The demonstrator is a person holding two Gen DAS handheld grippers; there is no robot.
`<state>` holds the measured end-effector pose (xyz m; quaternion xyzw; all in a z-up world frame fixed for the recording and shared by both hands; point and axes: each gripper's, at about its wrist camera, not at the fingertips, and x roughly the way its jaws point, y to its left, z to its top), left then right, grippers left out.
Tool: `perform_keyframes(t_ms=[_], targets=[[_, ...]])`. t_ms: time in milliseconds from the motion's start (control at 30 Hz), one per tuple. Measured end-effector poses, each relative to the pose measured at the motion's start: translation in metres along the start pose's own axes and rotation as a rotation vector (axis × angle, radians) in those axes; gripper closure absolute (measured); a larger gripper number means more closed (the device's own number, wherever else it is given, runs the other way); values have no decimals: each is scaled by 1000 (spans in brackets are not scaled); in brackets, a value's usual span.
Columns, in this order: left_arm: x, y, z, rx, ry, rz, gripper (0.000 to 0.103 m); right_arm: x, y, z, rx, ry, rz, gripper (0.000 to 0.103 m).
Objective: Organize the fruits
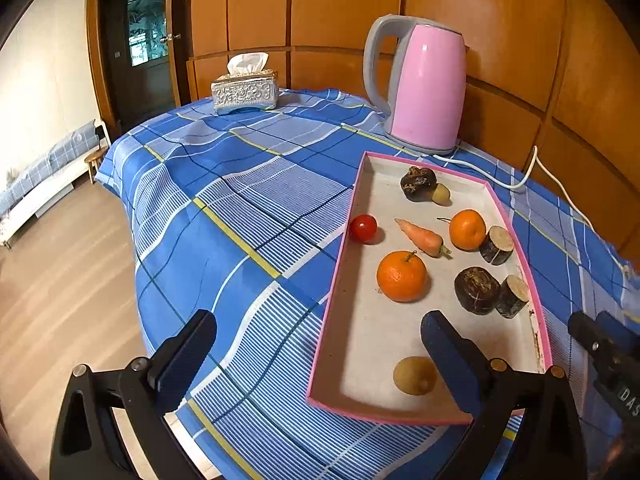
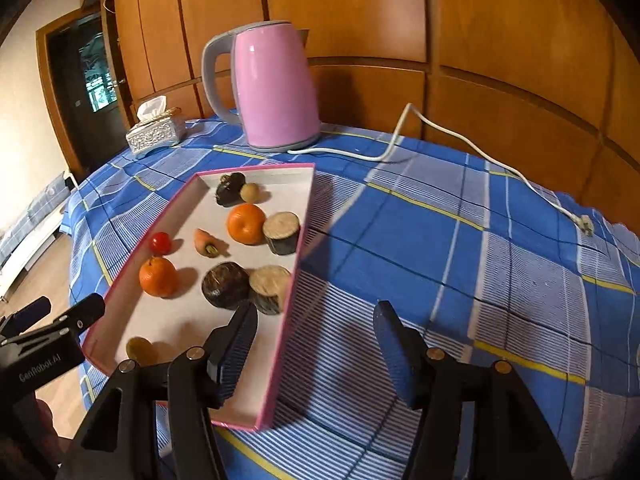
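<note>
Nearest the lens: left gripper spread wide and empty, one finger over the blue plaid tablecloth, the other over the pink-rimmed tray beside a kiwi; right gripper about half open, empty, straddling the tray's near wall. Risk from here: nudging that thin wall and rolling the round fruit, or clipping the kiwi. Lying in the tray: two glossy oranges, cherry tomato against the rim, small carrot, dark stubby pieces, unidentifiable.
</note>
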<state>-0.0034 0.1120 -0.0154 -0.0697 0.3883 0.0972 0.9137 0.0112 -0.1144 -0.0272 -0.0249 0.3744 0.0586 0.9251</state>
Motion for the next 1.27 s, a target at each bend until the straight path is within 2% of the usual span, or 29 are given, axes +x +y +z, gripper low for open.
perform_keyframes(t_ms=[233, 1267], targets=[[-7, -3, 1, 6, -29, 1, 0, -5, -5, -7, 5, 1, -9, 42], [-9, 0, 2, -5, -32, -21, 0, -10, 1, -7, -19, -14, -11, 42]])
